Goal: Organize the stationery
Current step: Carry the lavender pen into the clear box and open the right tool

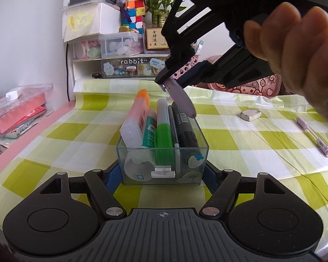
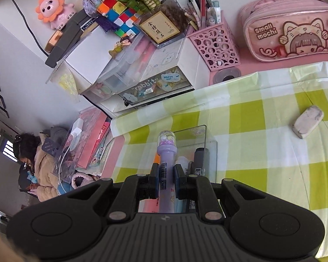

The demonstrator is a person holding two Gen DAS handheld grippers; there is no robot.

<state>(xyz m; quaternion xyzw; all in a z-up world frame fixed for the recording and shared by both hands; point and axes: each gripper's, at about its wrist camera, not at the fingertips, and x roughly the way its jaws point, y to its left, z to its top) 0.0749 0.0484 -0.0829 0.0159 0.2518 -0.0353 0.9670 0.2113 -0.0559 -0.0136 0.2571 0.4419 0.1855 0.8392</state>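
Landmark: a clear box (image 1: 161, 163) is being used as the reference; it is standing on the checked tablecloth (image 1: 240, 139).
Left gripper (image 1: 159, 175): its fingers are being held apart on either side of the box's near end; whether they are touching the walls cannot be told.
Right gripper (image 2: 165, 180): its fingers are being pressed together on a purple pen (image 2: 166, 168), which is being held tilted just above the box's far end.
Already stowed: a glue stick (image 1: 135, 120), a green marker (image 1: 163, 126) and a black marker (image 1: 184, 126) are lying side by side inside the box.
Step in hand: by judgement, the purple pen is being lowered into the box.
Still outside: an eraser (image 1: 250, 115) and a second pen (image 1: 312, 135) are lying on the cloth, well to the right of the box.
Progress: the task is being judged as more than half done.
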